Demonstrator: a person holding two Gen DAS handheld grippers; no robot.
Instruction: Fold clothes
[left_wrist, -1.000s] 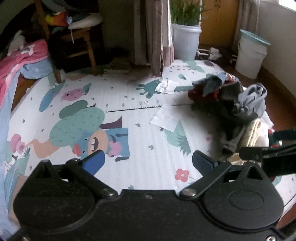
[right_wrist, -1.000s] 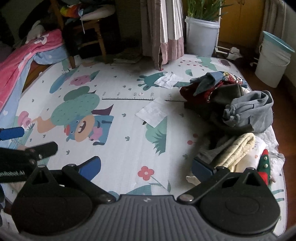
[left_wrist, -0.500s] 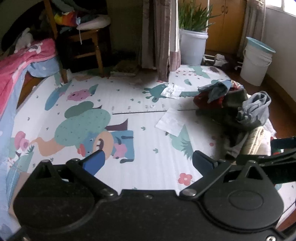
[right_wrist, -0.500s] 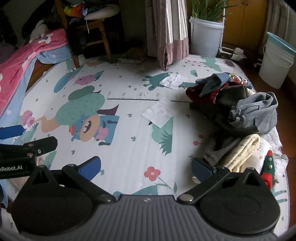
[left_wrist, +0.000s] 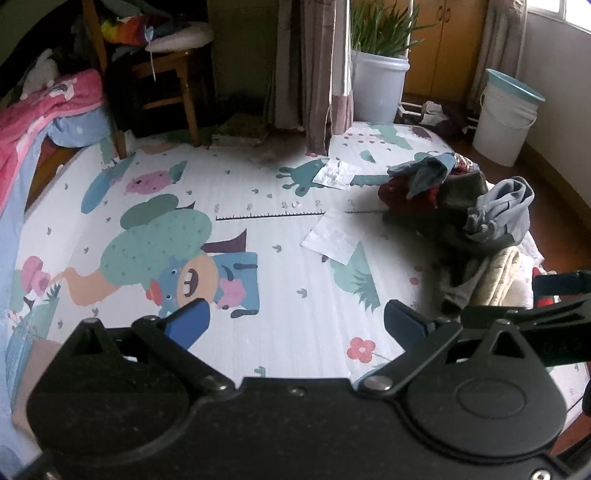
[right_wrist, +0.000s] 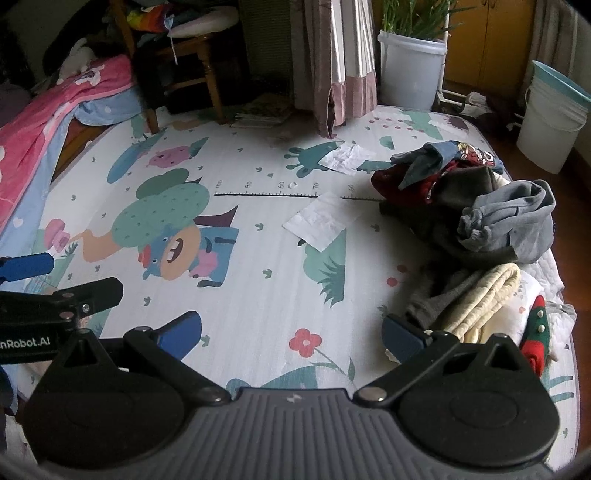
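Clothes (right_wrist: 476, 236) lie in a loose heap along the mat's (right_wrist: 258, 295) right edge — grey, dark red and cream pieces piled together, none folded. A paper (right_wrist: 317, 221) rests near the mat's middle, just left of the heap. The left gripper (left_wrist: 295, 325) and right gripper (right_wrist: 291, 332) both hover above the mat's near edge — jaws spread wide, holding nothing.

Dim daylight enters from a window (left_wrist: 576, 11) at upper right (fisheye-bent edges, dark corners), the far room shadowy.
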